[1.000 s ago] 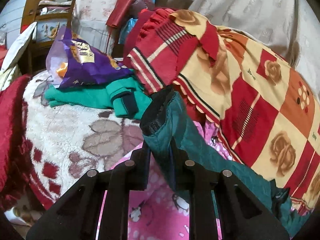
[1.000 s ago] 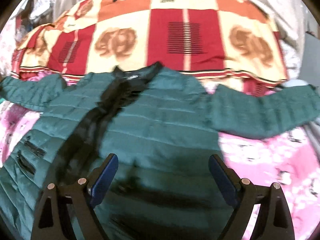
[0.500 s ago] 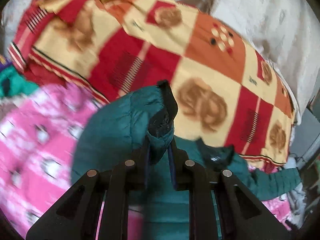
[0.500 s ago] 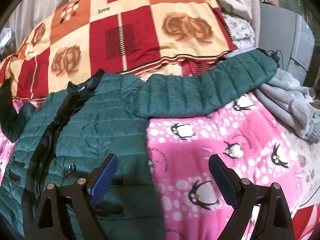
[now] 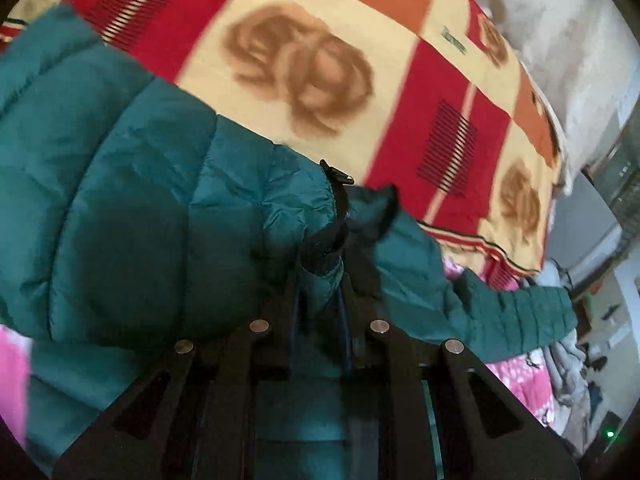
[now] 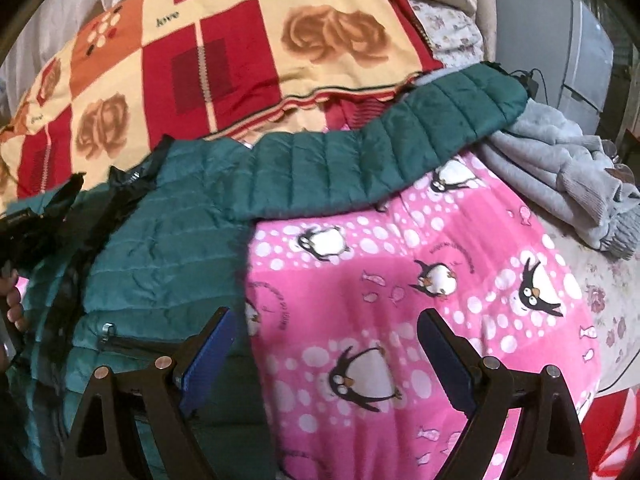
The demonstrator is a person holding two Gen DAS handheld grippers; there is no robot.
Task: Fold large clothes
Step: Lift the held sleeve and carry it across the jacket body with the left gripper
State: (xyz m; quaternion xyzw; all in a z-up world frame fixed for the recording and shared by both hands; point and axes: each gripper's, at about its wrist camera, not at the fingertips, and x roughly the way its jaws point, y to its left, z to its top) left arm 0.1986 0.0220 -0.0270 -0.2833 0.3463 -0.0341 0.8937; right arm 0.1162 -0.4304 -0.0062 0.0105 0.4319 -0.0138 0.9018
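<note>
A teal quilted jacket [image 6: 160,248] lies front up on a pink penguin blanket [image 6: 400,300]. My left gripper [image 5: 320,280] is shut on the cuff of the jacket's left sleeve [image 5: 140,200] and holds it folded over the jacket's body, near the collar [image 5: 376,208]. The other sleeve [image 6: 380,160] stretches out to the right across the blanket; it also shows in the left wrist view [image 5: 512,320]. My right gripper [image 6: 324,356] is open and empty, above the jacket's right edge and the blanket.
A red, orange and cream rose-patterned blanket [image 6: 240,60] is heaped behind the jacket. A grey sweater [image 6: 560,168] lies at the far right by the outstretched cuff. A grey cabinet [image 6: 560,40] stands beyond the bed.
My left gripper has carried the sleeve cuff from the left side of the bed over onto the jacket's body. My right gripper has swung right, from over the jacket's chest to its right edge.
</note>
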